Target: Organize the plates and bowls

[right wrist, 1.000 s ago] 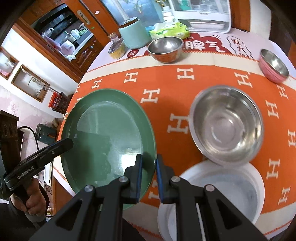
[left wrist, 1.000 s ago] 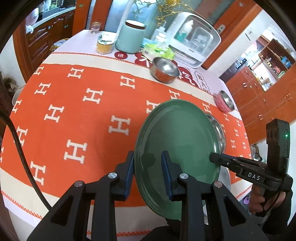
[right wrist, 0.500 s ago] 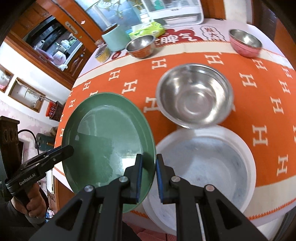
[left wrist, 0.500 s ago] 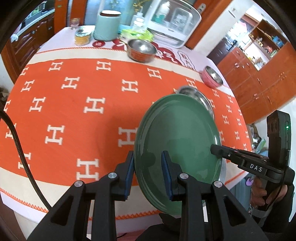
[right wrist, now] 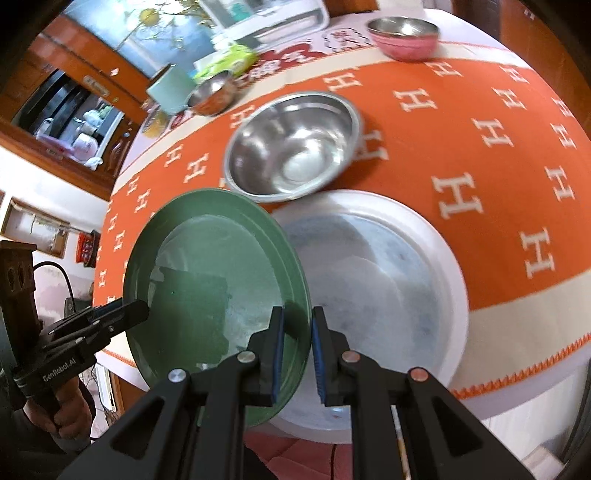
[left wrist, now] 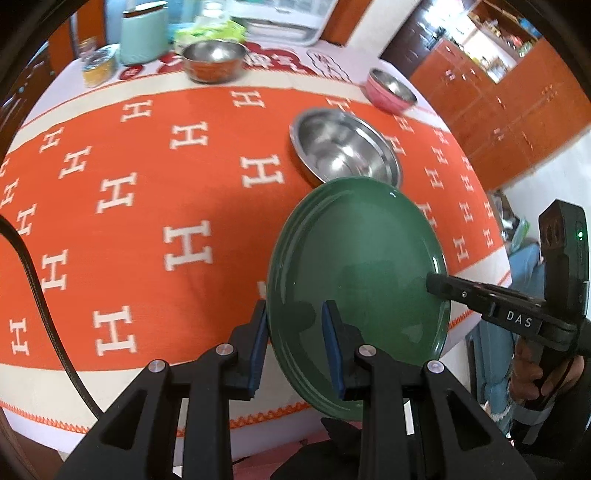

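Both grippers hold one green plate (left wrist: 354,280) by opposite rims, tilted, above the table's near edge. My left gripper (left wrist: 293,345) is shut on its left rim; my right gripper (right wrist: 297,350) is shut on the right rim of the green plate (right wrist: 218,280). Under the plate's right side lies a large white plate (right wrist: 399,273). Just beyond it stands a big steel bowl (right wrist: 291,144) (left wrist: 343,147). In the left wrist view the white plate is hidden behind the green one. The right gripper's fingers (left wrist: 454,290) show in the left wrist view.
An orange cloth (left wrist: 147,206) with white H marks covers the round table. A pink bowl (left wrist: 391,90) and an orange-sided steel bowl (left wrist: 214,61) sit farther back, near a mint canister (left wrist: 142,35), a jar (left wrist: 98,68) and a white dish rack (right wrist: 266,18). A person's hand (right wrist: 62,413) grips the left handle.
Both grippers have carried the green plate to the right across the table and slightly down, so it now hangs over the white plate's left side. Both grips are unchanged.
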A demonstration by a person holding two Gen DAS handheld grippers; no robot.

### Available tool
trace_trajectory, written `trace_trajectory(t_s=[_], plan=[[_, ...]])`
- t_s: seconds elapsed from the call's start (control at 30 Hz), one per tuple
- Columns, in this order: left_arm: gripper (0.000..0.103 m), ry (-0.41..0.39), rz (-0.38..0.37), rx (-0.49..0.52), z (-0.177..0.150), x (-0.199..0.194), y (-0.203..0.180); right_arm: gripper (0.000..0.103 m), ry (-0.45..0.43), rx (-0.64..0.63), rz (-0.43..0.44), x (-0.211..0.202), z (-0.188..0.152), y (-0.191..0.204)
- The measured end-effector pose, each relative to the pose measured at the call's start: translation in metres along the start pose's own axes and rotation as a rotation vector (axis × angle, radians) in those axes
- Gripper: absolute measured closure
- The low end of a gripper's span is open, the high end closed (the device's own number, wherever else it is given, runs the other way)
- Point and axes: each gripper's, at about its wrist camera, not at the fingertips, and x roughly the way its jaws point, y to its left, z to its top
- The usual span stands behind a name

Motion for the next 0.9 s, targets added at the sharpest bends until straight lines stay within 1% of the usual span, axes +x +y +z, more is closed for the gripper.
trace_trajectory(t_s=[0.17,0.3,0.43,0.63,0.9], plan=[[0.077,0.049,0.012,0.049,0.002,0.018,-0.019,0.089,0.007,0.040,-0.020,-0.001,-0.010,-0.020],[0.077,0.072,0.032,0.062,0.003,0.030,-0.034,0.089,0.022,0.052,-0.027,-0.002,-0.014,-0.035],[0.077,0.095,0.059,0.054,0.003,0.042,-0.046,0.089,0.032,0.038,-0.041,-0.006,-0.014,-0.044],[0.077,0.109,0.088,0.032,0.004,0.057,-0.057,0.089,0.050,-0.001,-0.062,-0.004,-0.012,-0.053],[0.077,0.127,0.101,-0.009,-0.003,0.066,-0.061,0.089,0.062,-0.044,-0.083,0.000,-0.013,-0.060]])
